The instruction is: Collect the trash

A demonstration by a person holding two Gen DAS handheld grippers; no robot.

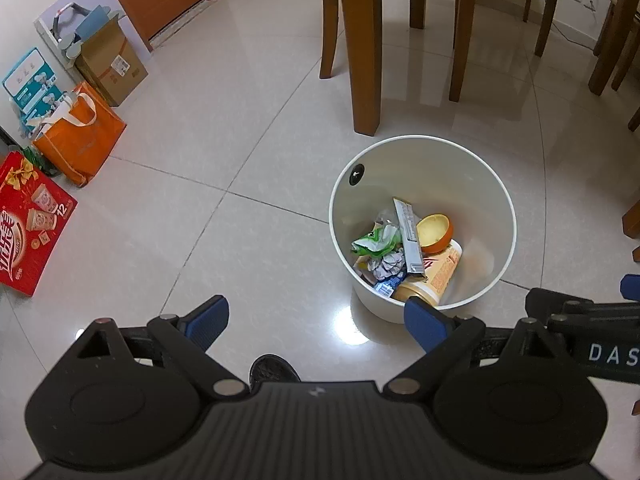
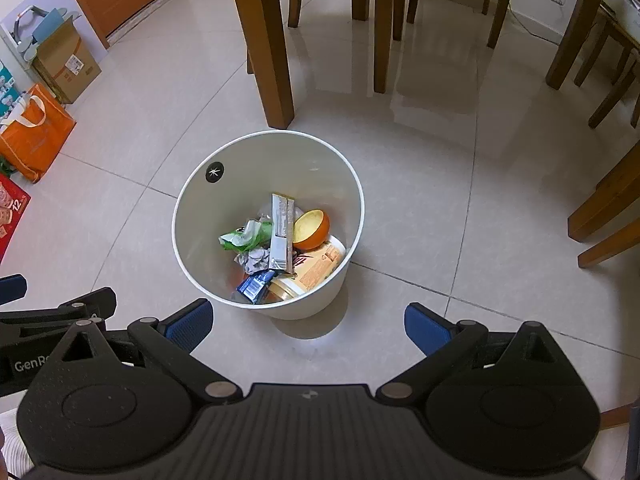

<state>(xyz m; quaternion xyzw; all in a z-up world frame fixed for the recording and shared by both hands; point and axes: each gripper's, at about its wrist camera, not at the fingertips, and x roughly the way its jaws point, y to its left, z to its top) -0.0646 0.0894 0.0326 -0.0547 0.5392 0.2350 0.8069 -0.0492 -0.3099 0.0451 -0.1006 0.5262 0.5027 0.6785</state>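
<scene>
A white round bin [image 1: 480, 168] [image 2: 328, 156] stands on the tiled floor. Inside lie an orange peel half [image 1: 435, 233] [image 2: 311, 229], a green wrapper [image 1: 376, 240] [image 2: 244, 236], a silver wrapper [image 1: 410, 236] [image 2: 280, 232], crumpled paper [image 1: 386, 263] [image 2: 256, 258], a blue packet [image 2: 254, 286] and a beige cup noodle tub [image 1: 434, 280] [image 2: 312, 270]. My left gripper [image 1: 316, 322] hovers open just left of the bin, holding nothing. My right gripper [image 2: 308, 326] hovers open over the bin's near rim, also holding nothing.
Wooden chair and table legs [image 1: 362, 48] [image 2: 272, 40] stand right behind the bin. Along the left wall sit an orange bag [image 1: 80, 136], a cardboard box [image 1: 112, 64] and a red carton [image 1: 28, 224]. A dark shoe tip [image 1: 274, 368] shows under the left gripper.
</scene>
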